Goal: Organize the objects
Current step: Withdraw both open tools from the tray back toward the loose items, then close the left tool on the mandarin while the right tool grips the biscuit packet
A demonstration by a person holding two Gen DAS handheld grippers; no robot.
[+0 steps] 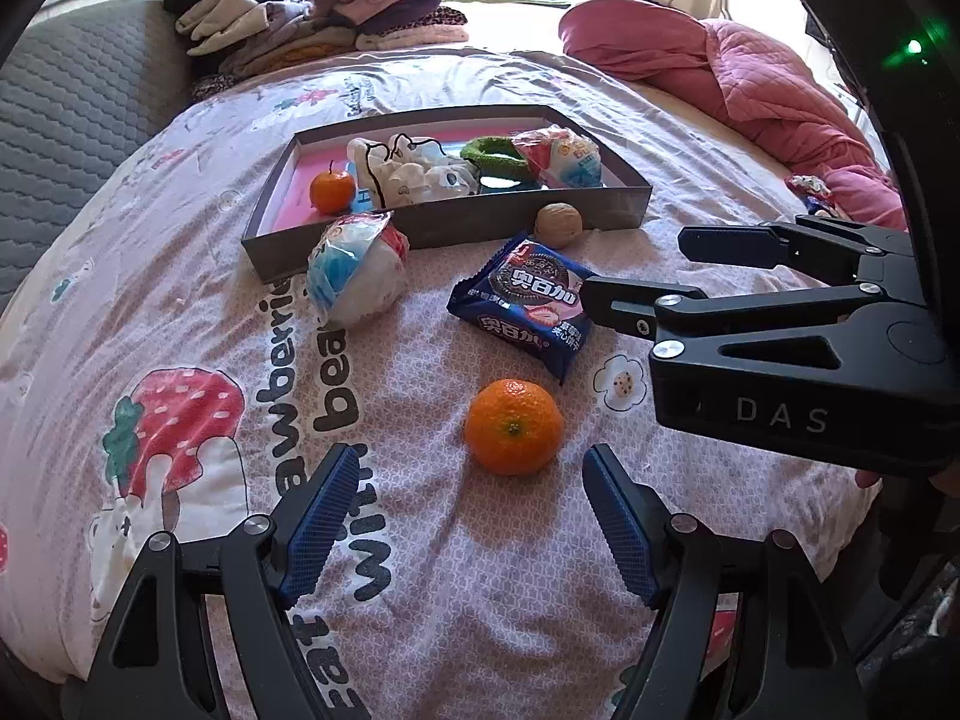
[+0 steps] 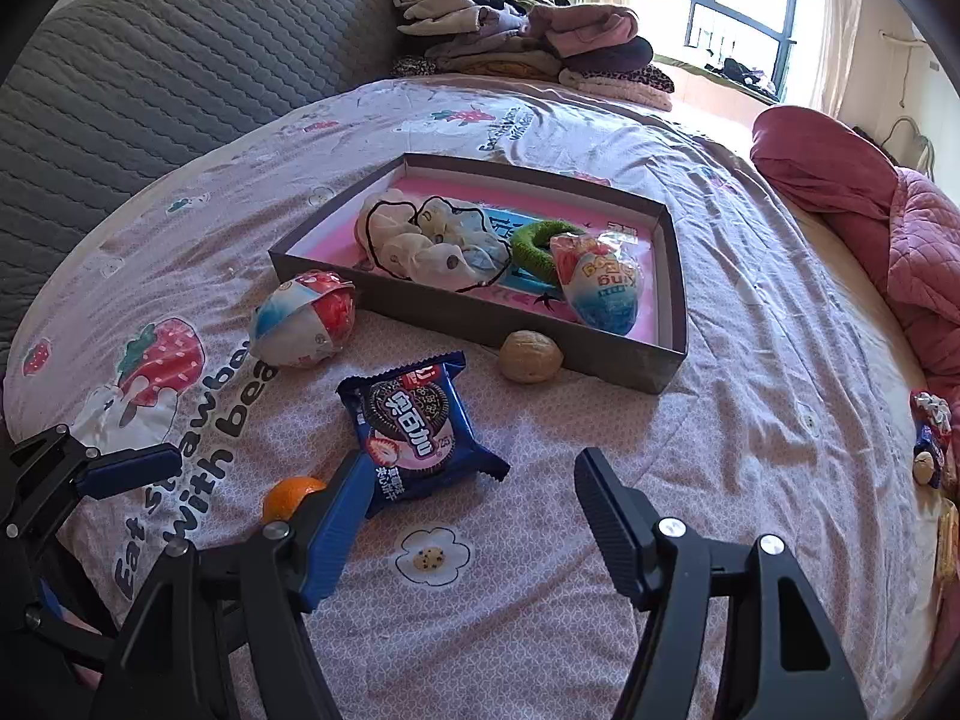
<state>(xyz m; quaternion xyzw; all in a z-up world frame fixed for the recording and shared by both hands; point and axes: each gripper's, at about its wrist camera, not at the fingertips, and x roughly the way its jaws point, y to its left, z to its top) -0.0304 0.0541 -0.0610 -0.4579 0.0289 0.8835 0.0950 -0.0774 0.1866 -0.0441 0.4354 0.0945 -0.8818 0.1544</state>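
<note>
- I see glossy, crinkled plastic on the biscuit packet (image 1: 521,306).
- My left tool (image 1: 468,519) shows ribbed blue rubbery pads.
- Bedsheet (image 1: 420,540): soft matt printed cloth.

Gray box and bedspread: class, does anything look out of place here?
Yes. Four items lie loose outside the gray box: walnut, cookie packet, tangerine and wrapped egg toy, while similar ones sit inside.
</note>
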